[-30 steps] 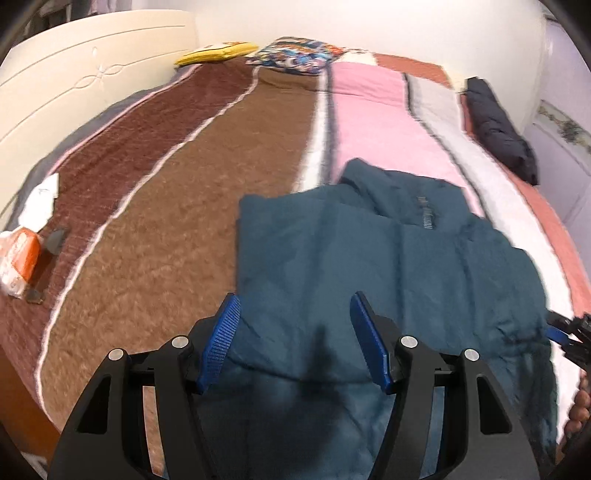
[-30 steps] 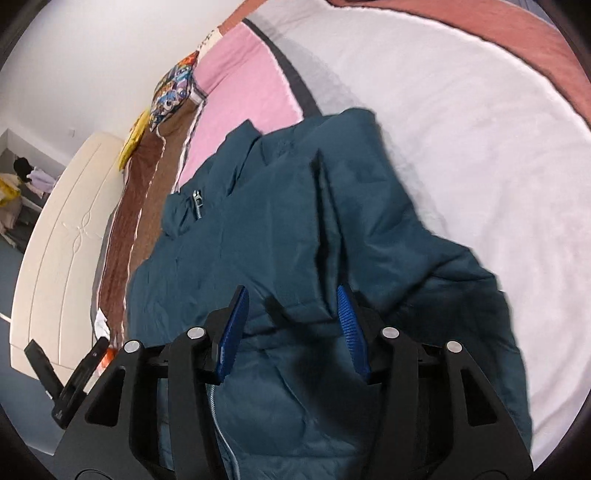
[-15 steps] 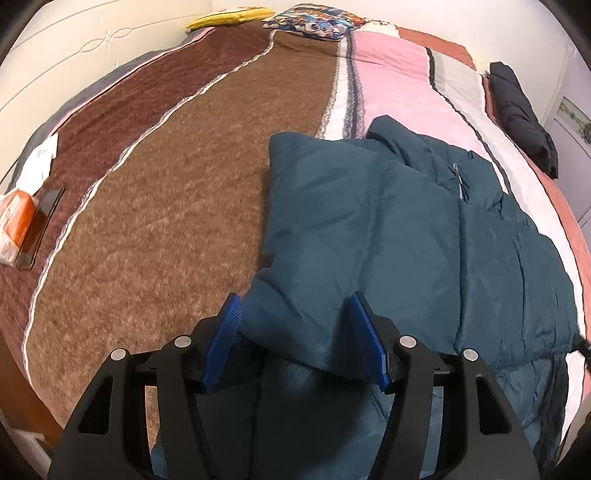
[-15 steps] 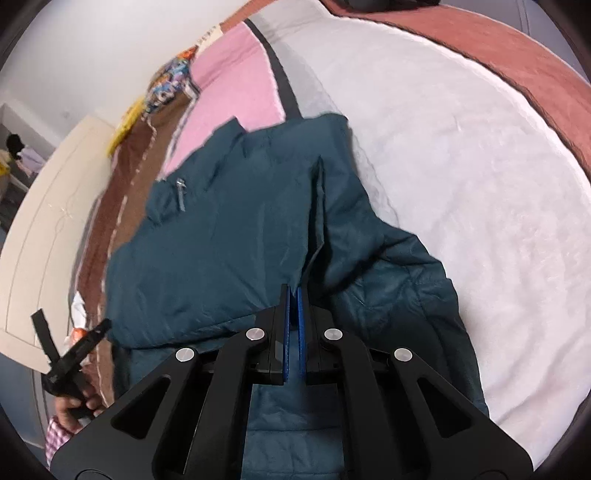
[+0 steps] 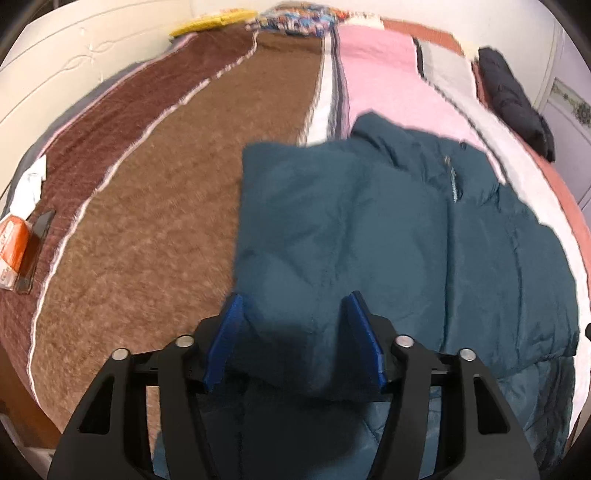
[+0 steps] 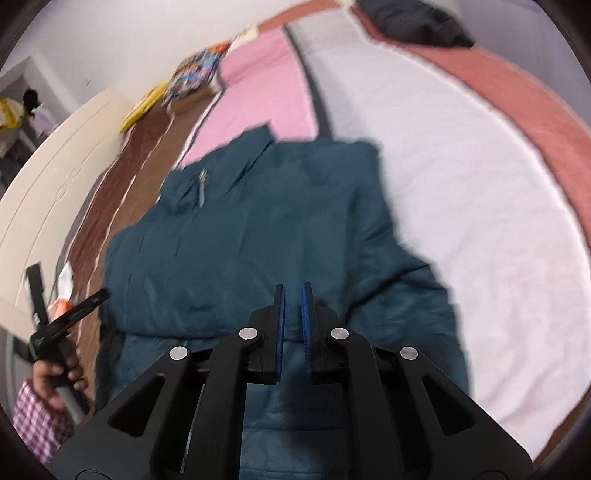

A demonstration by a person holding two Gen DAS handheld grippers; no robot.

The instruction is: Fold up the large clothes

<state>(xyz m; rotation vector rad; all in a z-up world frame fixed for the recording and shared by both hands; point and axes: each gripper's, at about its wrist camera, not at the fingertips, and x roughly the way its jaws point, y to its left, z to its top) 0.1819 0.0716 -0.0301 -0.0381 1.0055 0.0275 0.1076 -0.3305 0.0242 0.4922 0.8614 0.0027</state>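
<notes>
A teal padded jacket (image 5: 388, 236) lies on the striped bed cover, zip and collar at the far end, both sleeves folded in over the body. My left gripper (image 5: 295, 325) is open, its blue pads either side of the folded left sleeve's near end. In the right wrist view the jacket (image 6: 258, 229) fills the centre. My right gripper (image 6: 293, 299) hovers over the jacket's lower right part, its pads a narrow gap apart with nothing between them. The left gripper (image 6: 55, 317) shows at the left edge there, in a hand.
The bed cover (image 5: 177, 177) runs in brown, pink and white stripes. A dark garment (image 5: 513, 96) lies at the far right. An orange packet (image 5: 13, 240) and a phone (image 5: 37, 243) lie at the left. Pillows (image 5: 295, 20) and a cream headboard (image 5: 74, 59) stand beyond.
My right gripper closed on the right sleeve, carried it in over the jacket body, and its pads have now parted slightly. The left gripper stayed open over the left sleeve.
</notes>
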